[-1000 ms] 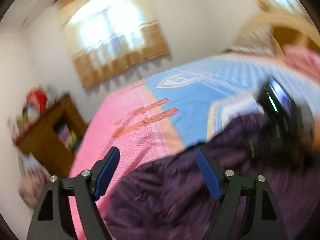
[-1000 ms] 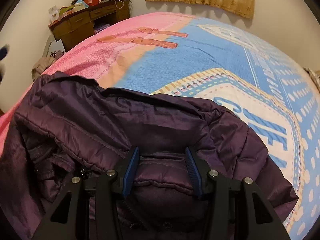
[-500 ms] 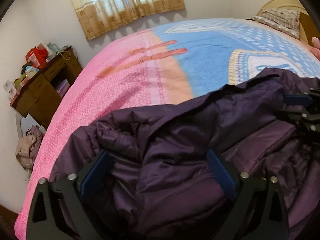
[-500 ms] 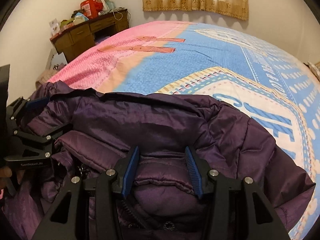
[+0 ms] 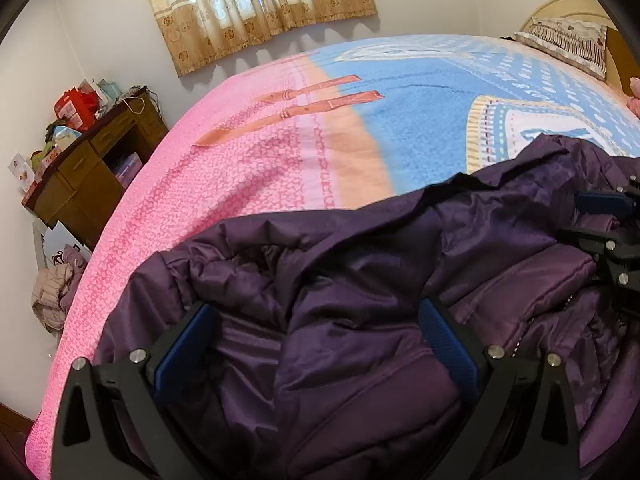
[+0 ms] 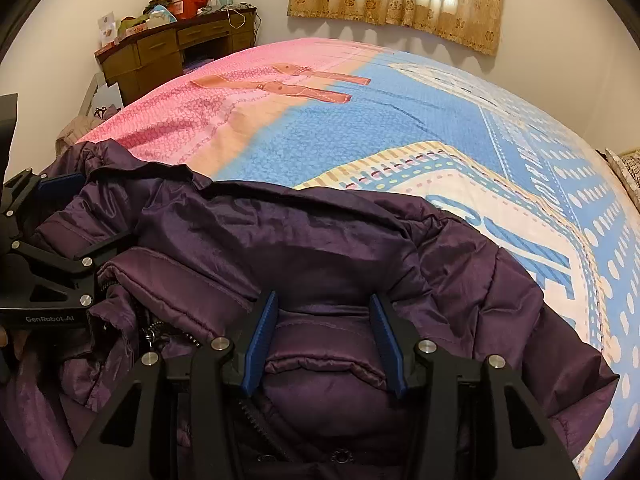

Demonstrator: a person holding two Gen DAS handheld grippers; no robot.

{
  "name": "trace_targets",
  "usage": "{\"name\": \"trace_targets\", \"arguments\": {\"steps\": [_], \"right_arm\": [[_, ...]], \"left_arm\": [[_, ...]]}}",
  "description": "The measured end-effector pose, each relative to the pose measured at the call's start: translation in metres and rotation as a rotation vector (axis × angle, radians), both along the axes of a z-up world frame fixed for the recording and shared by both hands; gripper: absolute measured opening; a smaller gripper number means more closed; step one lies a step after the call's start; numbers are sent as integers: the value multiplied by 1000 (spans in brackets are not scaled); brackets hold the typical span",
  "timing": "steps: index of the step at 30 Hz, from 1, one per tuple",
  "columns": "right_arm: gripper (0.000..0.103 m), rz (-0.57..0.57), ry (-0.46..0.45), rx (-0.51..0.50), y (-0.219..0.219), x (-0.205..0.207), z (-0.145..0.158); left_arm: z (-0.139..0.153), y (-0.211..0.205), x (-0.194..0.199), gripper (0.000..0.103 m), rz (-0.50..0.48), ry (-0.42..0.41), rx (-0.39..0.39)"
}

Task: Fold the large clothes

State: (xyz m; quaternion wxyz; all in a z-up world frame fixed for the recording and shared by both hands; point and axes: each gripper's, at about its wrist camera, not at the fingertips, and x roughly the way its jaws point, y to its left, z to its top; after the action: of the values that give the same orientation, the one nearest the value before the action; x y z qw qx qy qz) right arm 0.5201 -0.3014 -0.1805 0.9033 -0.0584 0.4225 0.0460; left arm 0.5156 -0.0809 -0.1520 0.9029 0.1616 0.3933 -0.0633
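A dark purple padded jacket lies bunched on the near part of the bed, and it also shows in the right wrist view. My left gripper is open wide, its blue pads on either side of a fold of the jacket. It appears at the left edge of the right wrist view. My right gripper is part closed with a thick padded fold of the jacket between its pads. It appears at the right edge of the left wrist view.
The bed has a pink and blue patterned cover stretching away beyond the jacket. A brown wooden desk with clutter stands by the far left wall. A heap of clothes lies on the floor. A pillow sits far right.
My left gripper has swung down from pointing across the room to sit low over the jacket. The right gripper stayed on its fold, with the jacket's far edge shifting slightly.
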Motion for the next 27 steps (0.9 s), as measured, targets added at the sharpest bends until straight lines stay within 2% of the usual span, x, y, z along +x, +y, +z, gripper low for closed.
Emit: {"name": "trace_targets", "arguments": {"steps": [27], "right_arm": [[49,-1,0,-8,2,0,-1]], "left_arm": [[-1,-1,0,103,1,-1,1]]}}
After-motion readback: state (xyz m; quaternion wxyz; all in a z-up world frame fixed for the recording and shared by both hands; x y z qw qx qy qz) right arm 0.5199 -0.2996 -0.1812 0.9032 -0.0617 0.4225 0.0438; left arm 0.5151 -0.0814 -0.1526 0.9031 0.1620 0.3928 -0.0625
